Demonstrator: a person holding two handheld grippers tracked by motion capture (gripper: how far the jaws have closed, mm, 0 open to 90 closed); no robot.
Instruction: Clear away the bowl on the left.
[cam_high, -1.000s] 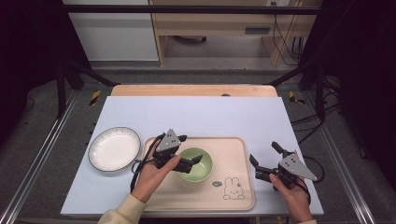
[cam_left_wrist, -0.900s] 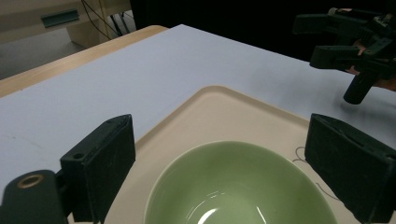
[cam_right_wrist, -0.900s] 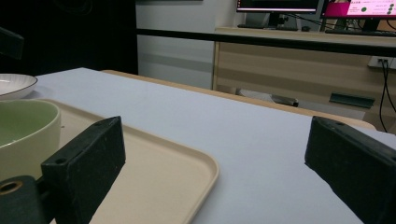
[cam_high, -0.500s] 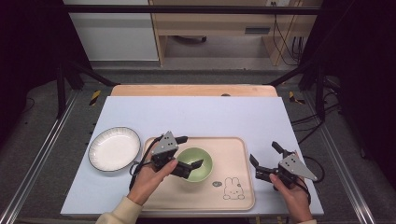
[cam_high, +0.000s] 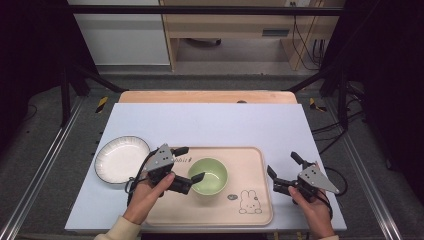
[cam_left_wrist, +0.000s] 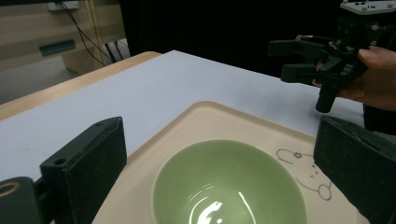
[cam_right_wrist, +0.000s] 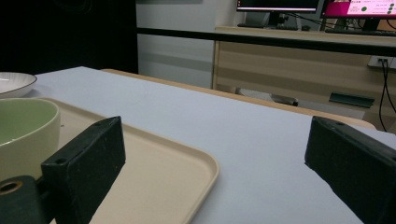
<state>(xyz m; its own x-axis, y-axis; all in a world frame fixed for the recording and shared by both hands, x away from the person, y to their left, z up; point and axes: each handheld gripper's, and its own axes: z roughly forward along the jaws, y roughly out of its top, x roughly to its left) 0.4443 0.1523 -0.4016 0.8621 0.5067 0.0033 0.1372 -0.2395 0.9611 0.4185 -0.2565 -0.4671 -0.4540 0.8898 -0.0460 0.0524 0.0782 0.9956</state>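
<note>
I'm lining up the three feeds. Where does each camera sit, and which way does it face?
High view: above the person's side, looking forward and down at the table; both forearms and hands show.
Left gripper view: on the left gripper, over the bowl; own jaws show.
Right gripper view: on the right gripper, facing across the tray; own jaws show.
All share bowl and tray.

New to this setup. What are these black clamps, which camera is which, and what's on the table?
No robot here: a person holds a two-jaw clamp tool in each hand. The high view looks down from above the table. The other two views come from cameras riding on each tool, looking out between its black jaws.

On the table sit a beige tray carrying a green bowl, and a white plate to the tray's left.

The left gripper is open with its jaws either side of the bowl, holding nothing. The right gripper is open too, beside the tray.
</note>
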